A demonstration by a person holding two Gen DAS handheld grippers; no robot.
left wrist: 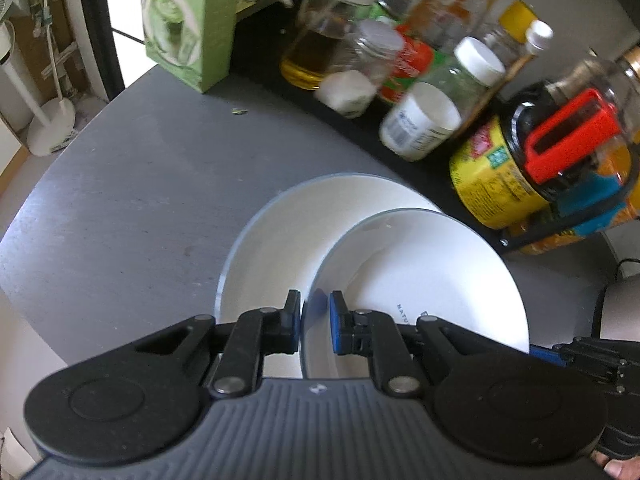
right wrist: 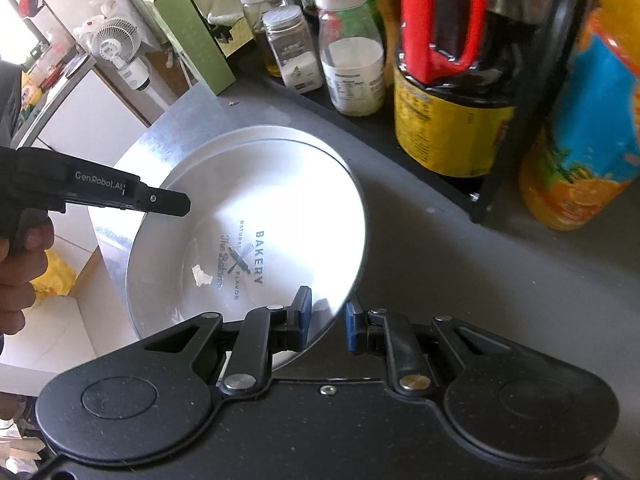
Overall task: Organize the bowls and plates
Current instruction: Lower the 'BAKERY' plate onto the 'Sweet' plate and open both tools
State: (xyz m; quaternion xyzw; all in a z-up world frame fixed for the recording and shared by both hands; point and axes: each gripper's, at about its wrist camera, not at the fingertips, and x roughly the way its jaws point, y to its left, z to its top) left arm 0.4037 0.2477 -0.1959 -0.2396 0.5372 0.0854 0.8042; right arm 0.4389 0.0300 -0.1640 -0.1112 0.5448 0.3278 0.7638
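A white plate printed "BAKERY" (right wrist: 248, 240) is held by both grippers, tilted over a second white plate (left wrist: 276, 240) that lies on the grey counter (left wrist: 140, 200). My left gripper (left wrist: 315, 320) is shut on the held plate's (left wrist: 424, 280) near rim, with the rim edge between its pads. My right gripper (right wrist: 328, 320) is shut on the opposite rim. In the right wrist view the left gripper (right wrist: 176, 204) reaches in from the left in a person's hand (right wrist: 20, 264), and the lower plate's rim (right wrist: 240, 136) shows behind the held one.
Behind the plates stand several jars and bottles: a white-capped jar (left wrist: 420, 124), a dark sauce jug with a red handle (left wrist: 560, 148), an orange drink bottle (right wrist: 584, 160), a spice jar (right wrist: 296, 52). A green box (left wrist: 188, 24) stands at the counter's back left. The counter edge curves at the left.
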